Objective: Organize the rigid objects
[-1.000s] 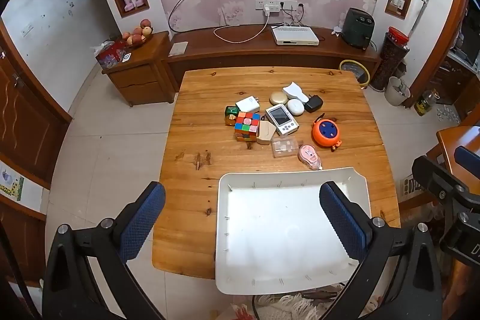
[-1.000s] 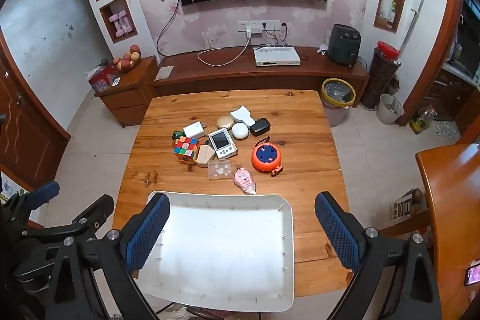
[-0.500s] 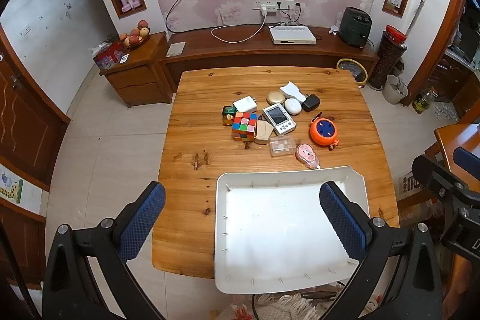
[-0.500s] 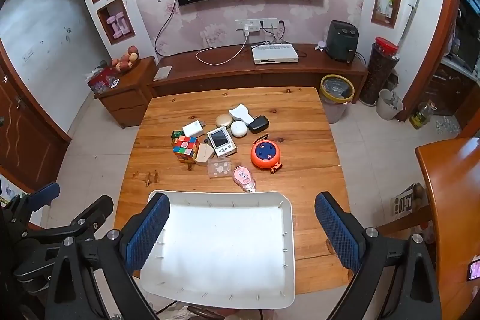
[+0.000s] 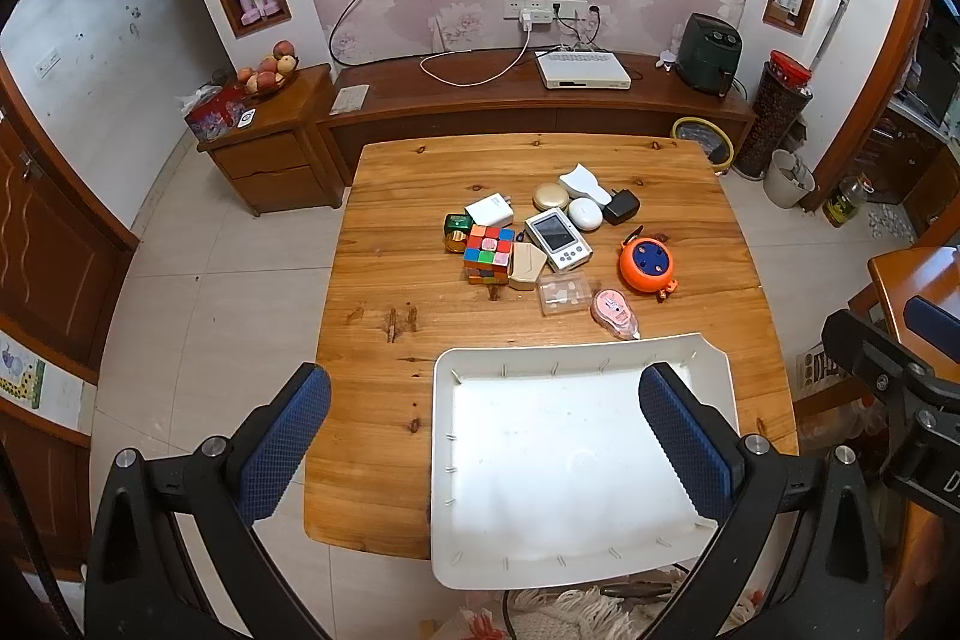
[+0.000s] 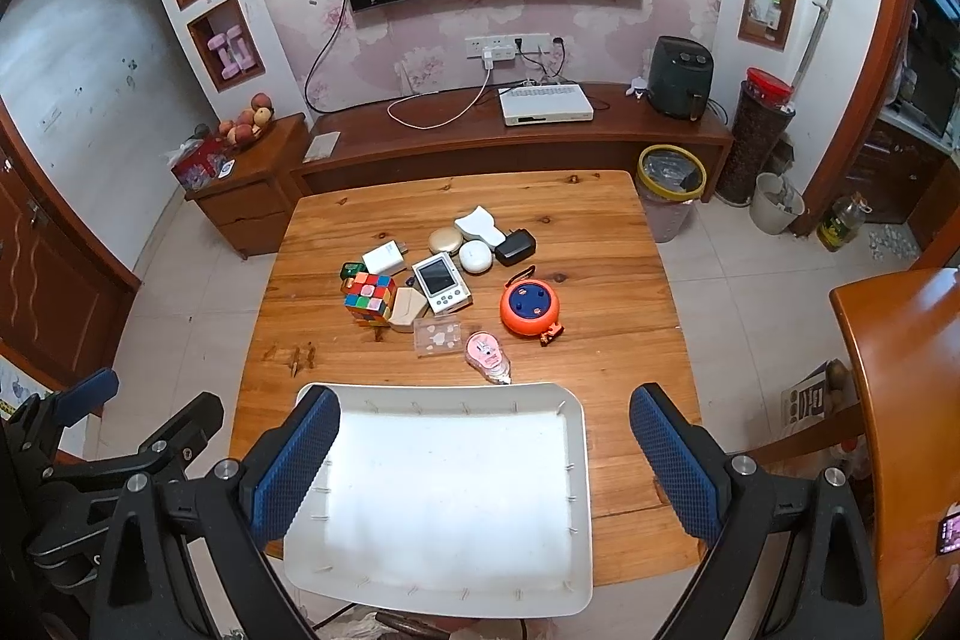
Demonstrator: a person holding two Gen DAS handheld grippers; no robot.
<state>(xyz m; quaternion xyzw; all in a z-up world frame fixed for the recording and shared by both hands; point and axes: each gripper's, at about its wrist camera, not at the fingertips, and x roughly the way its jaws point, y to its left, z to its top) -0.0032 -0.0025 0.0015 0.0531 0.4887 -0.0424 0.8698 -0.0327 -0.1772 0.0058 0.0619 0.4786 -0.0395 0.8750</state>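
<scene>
A: How far along is it?

B: Not begun, I'd judge. The tray (image 6: 576, 460) at the table's (image 6: 600, 232) near edge holds nothing.

A: And the things?

B: Cube (image 6: 369, 299), reel (image 6: 530, 307) and the rest lie clustered mid-table, beyond the tray.

A: The tongs?

B: Left gripper (image 5: 483, 451) and right gripper (image 6: 483, 466) both gape wide, carrying nothing, high above the tray.

White tray (image 6: 576, 460); orange reel (image 6: 530, 307); multicoloured cube (image 6: 369, 299); blue-padded jaws.
</scene>
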